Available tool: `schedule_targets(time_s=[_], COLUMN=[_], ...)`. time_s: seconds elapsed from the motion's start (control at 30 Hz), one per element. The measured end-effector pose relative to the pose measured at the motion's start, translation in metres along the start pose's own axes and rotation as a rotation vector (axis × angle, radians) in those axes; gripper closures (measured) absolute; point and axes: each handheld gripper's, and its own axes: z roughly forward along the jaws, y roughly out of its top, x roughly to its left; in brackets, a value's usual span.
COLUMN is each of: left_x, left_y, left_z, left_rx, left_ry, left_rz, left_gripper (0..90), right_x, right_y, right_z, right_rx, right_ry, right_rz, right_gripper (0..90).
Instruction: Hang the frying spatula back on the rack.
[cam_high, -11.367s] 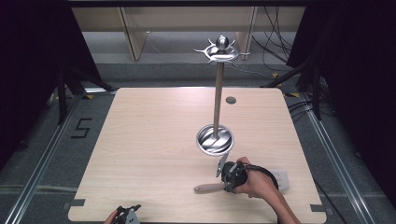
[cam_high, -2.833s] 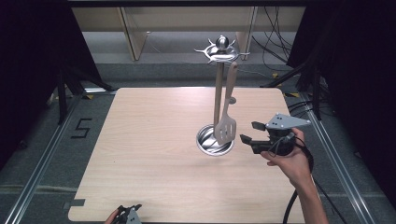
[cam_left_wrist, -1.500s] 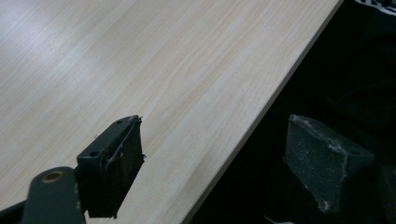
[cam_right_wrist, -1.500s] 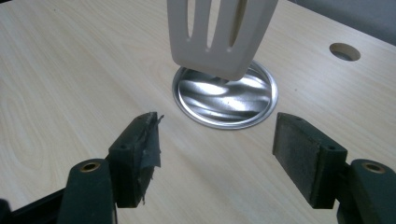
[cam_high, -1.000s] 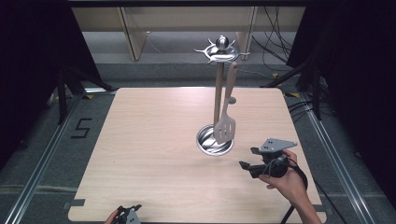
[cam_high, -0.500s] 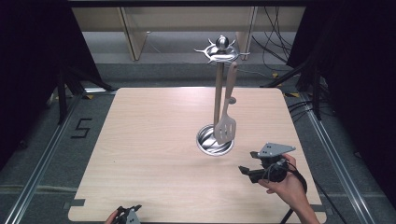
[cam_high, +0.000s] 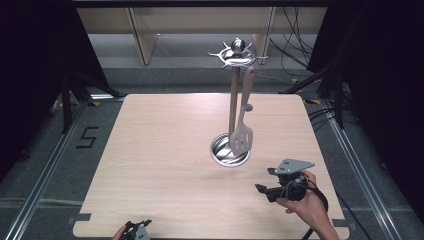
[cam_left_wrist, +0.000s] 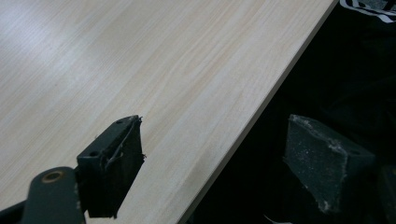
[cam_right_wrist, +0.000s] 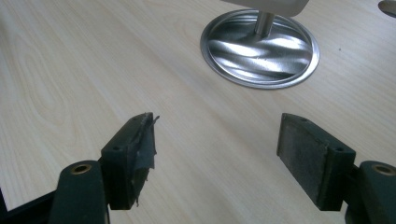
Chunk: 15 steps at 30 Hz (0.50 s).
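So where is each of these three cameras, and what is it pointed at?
High view: above the table's near side, looking forward and down; shows the utensil stand, spatula, the right hand-held gripper and hand.
Left gripper view: on the left hand-held gripper, looking at the table edge.
Right gripper view: on that gripper, facing the stand's base, which the high view shares.

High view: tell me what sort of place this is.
Probably a lab recording bench, not a kitchen: a bare pale wooden table on a grey floor, black curtains around it, loose cables behind, and one steel utensil stand.
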Motion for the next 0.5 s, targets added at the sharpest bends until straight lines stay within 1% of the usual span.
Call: schedule_targets(time_s=[0.03,0.07,0.1,0.13,0.17,0.23,0.27,0.4,0.43,0.47,0.5], left_x=[0.000,0.000,0.000,0.000,0.000,-0.001,-0.001,-0.001,-0.001,-0.001,-0.001], left_y=[0.000,0.000,0.000,0.000,0.000,0.000,0.000,0.000,0.000,0.000,0.000], left_z=[0.000,0.000,0.000,0.000,0.000,0.001,0.001,0.001,0.001,0.001,0.000], left_rx=[0.000,0.000,0.000,0.000,0.000,-0.006,-0.007,-0.006,-0.006,-0.006,-0.005], left_ry=[0.000,-0.001,-0.001,-0.001,-0.001,0.006,0.005,0.004,0.004,0.004,0.007], left_rz=[0.000,0.000,0.000,0.000,0.000,-0.006,-0.008,-0.007,-0.007,-0.006,-0.005], left_gripper=[18.7,18.8,18.8,18.7,18.7,18.8,18.8,18.7,18.7,18.7,18.8], right_x=[0.000,0.001,0.001,0.001,0.001,0.000,0.001,0.002,0.003,0.002,0.003], right_y=[-0.001,-0.002,-0.002,-0.003,-0.004,-0.005,-0.007,-0.009,-0.010,-0.010,-0.011], right_z=[0.000,0.000,-0.001,-0.001,0.000,0.001,0.000,0.000,0.000,0.000,0.000], right_rx=[-0.001,0.006,0.012,0.016,0.003,0.003,0.010,0.008,0.007,-0.003,-0.007], right_ry=[-0.003,0.000,0.013,0.000,-0.004,0.000,0.000,0.004,0.004,0.000,-0.002], right_rz=[-0.001,0.020,0.016,0.022,0.007,-0.001,0.014,0.021,0.030,0.014,0.021], right_gripper=[28.3,28.3,28.1,27.9,27.9,27.8,27.3,26.1,25.9,25.8,25.7])
